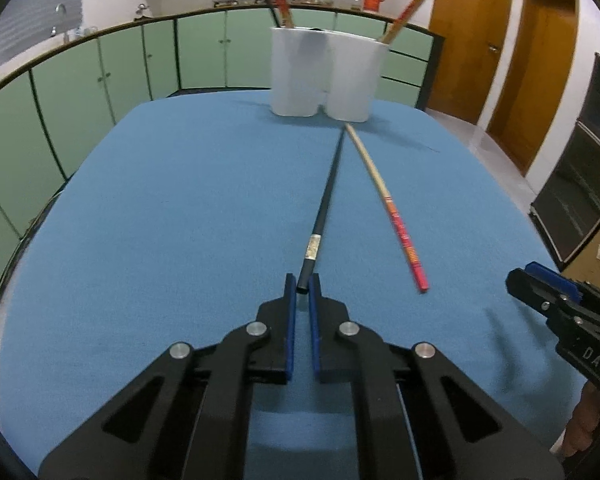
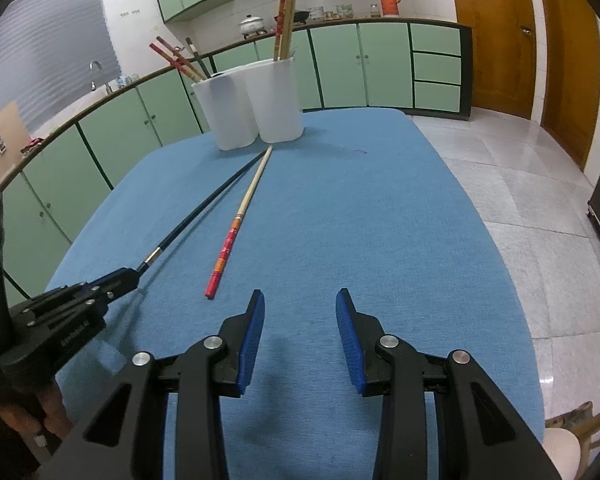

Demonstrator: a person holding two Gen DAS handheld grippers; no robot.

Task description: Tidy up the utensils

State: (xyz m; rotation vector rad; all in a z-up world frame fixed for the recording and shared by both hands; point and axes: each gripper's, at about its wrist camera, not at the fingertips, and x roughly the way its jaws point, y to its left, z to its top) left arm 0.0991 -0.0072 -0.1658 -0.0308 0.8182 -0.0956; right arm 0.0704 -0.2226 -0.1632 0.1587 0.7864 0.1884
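Left gripper (image 1: 302, 285) pinches the butt end of the black chopstick (image 1: 327, 196); its tip lies on the blue tablecloth (image 1: 172, 208) by the white holder (image 1: 327, 76). Red-and-tan chopstick (image 2: 236, 224) lies flat beside it, just ahead-left of the right gripper (image 2: 300, 300), whose jaws stand spread and empty.
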